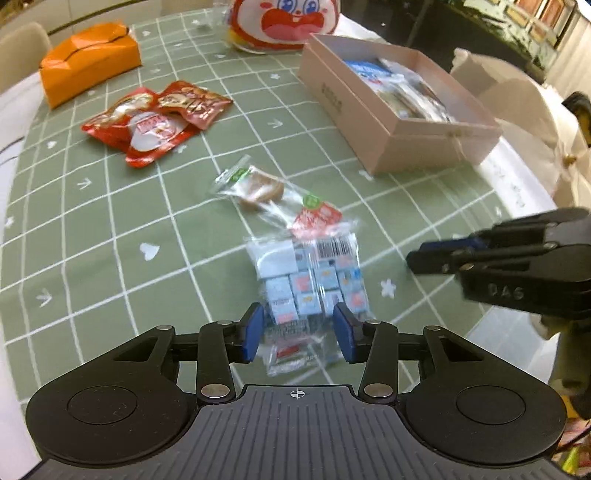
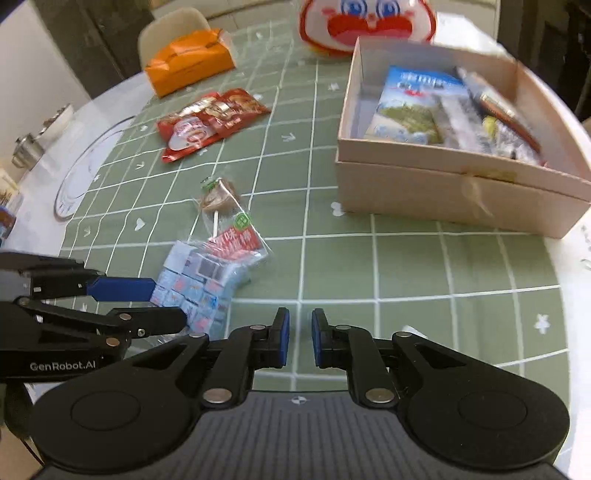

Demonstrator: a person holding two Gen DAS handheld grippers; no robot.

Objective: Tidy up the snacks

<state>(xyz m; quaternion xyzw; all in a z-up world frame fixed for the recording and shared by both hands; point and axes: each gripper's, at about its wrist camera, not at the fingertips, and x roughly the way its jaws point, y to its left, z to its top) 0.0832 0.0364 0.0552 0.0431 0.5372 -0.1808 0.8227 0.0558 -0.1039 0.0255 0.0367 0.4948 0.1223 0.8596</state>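
A clear bag of small blue candy cubes [image 1: 314, 284] lies on the green checked tablecloth, also in the right wrist view [image 2: 195, 291]. My left gripper [image 1: 301, 332] is open with its fingers either side of the bag's near end, not closed on it. A wrapped lollipop [image 1: 258, 186] lies just beyond the bag. Red snack packets [image 1: 155, 118] lie farther left. A pink cardboard box [image 1: 417, 147] holding several snacks stands at the right. My right gripper [image 2: 299, 341] is nearly closed and empty, hovering over bare cloth right of the bag.
An orange tissue box [image 1: 88, 59] sits at the far left. A clown-face bag [image 1: 288, 22] sits at the far edge behind the box. The round table's white rim [image 2: 576, 288] curves close on the right. A glass plate [image 2: 88, 166] lies at the left.
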